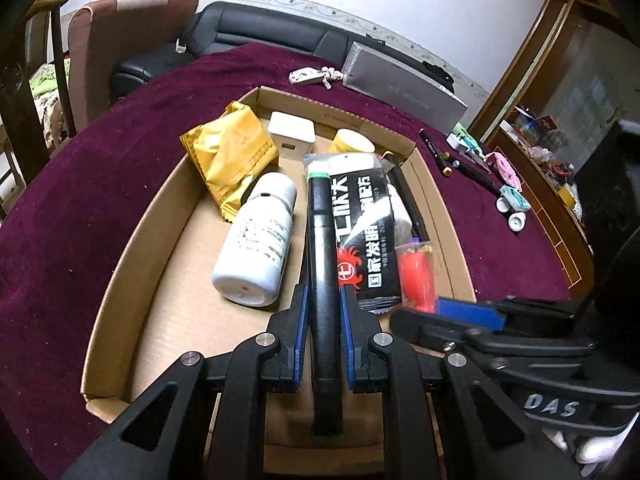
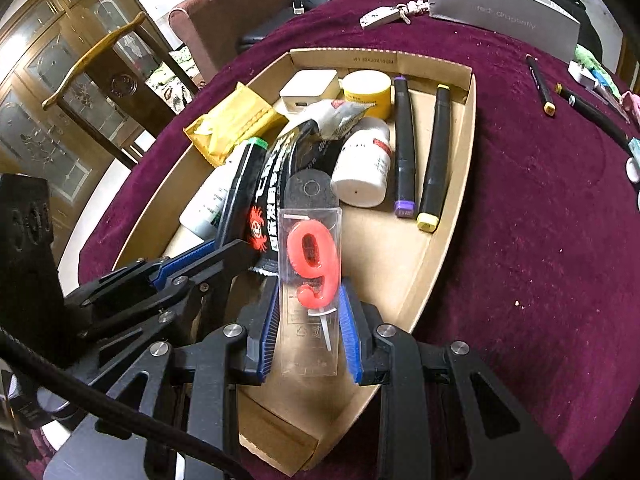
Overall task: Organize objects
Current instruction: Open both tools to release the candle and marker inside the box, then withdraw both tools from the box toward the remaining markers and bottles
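A shallow cardboard box [image 1: 120,280] sits on a maroon tablecloth. My left gripper [image 1: 324,300] is shut on a black marker with a green cap [image 1: 322,240], held over the box. My right gripper [image 2: 310,300] is shut on a clear pack with a red number 9 candle [image 2: 314,264], held over the box's near end. The box holds a yellow packet [image 1: 232,156], a white bottle [image 1: 256,244], a black sachet [image 1: 364,224], a white charger [image 1: 291,132], a yellow jar [image 2: 368,90], a second white bottle [image 2: 362,168], and two markers [image 2: 404,144].
On the cloth outside the box lie a grey flat box [image 1: 404,84], a key fob [image 1: 306,76], loose pens [image 1: 436,152] and small items at the right edge [image 1: 512,200]. A sofa [image 1: 256,36] and a chair [image 2: 100,52] stand behind the table.
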`<state>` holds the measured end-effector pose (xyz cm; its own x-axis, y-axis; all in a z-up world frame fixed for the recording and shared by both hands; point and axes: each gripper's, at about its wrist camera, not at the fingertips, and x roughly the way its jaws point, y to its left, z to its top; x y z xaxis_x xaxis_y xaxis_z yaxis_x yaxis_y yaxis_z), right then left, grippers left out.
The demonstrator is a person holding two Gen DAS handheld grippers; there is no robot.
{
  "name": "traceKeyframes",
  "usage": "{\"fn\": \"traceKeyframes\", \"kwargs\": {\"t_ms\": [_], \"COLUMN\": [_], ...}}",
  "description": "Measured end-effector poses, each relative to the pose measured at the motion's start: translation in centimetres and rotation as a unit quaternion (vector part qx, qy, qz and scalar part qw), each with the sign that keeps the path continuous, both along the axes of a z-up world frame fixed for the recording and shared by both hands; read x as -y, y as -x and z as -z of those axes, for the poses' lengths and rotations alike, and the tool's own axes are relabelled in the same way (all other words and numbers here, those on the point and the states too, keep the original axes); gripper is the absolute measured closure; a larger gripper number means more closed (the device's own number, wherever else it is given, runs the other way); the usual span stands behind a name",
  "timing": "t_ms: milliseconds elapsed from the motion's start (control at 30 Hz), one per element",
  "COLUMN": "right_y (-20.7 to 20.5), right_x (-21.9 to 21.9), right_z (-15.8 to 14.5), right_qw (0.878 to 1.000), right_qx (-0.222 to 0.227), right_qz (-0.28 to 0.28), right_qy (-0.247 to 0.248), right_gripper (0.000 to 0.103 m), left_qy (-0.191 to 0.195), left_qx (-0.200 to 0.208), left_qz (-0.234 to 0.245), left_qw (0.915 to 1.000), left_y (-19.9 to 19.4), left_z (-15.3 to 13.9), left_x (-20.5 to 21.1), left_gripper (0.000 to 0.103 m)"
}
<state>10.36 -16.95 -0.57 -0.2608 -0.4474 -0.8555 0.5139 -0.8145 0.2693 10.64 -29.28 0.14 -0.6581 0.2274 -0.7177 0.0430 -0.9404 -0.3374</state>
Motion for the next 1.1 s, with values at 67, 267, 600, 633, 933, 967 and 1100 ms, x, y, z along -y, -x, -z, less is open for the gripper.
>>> {"fn": "traceKeyframes", "kwargs": {"t_ms": [67,267,600,633,933,967,1100], "right_y": [-0.1,-0.4,-1.7,-1.9,-2.9,-2.9,-3.2], "right_x": [0.2,0.3,-0.2,-0.3,-1.3,-1.5,-2.8], "right_z": [0.2,0.2,-1.9,-2.1,-3.7,-3.9,-4.9], "right_qw": [1.000,1.000,0.998,0.997,0.993,0.992,0.986], "right_qx": [0.001,0.000,-0.068,-0.072,-0.117,-0.123,-0.163], "right_qz": [0.000,0.001,0.000,-0.001,0.002,0.004,0.023], "right_qy": [-0.003,0.001,-0.007,-0.006,-0.007,-0.007,-0.015], "right_gripper": [0.077,0.077,0.065,0.063,0.058,0.058,0.055], "left_qy": [0.000,0.003,-0.020,-0.022,-0.021,-0.019,-0.007], "left_qx": [-0.013,-0.041,-0.075,-0.078,-0.101,-0.102,-0.102], "left_qz": [-0.004,-0.019,-0.042,-0.043,-0.056,-0.056,-0.052], "left_qw": [0.9999,0.9990,0.9960,0.9958,0.9931,0.9930,0.9934], "left_y": [-0.4,-0.8,-1.4,-1.5,-2.0,-2.0,-2.0], "left_z": [-0.6,-2.1,-3.6,-3.8,-5.1,-5.2,-5.8], "left_x": [0.1,0.6,1.6,1.6,1.5,1.4,0.4], "left_gripper": [0.090,0.061,0.046,0.046,0.046,0.046,0.044]}}
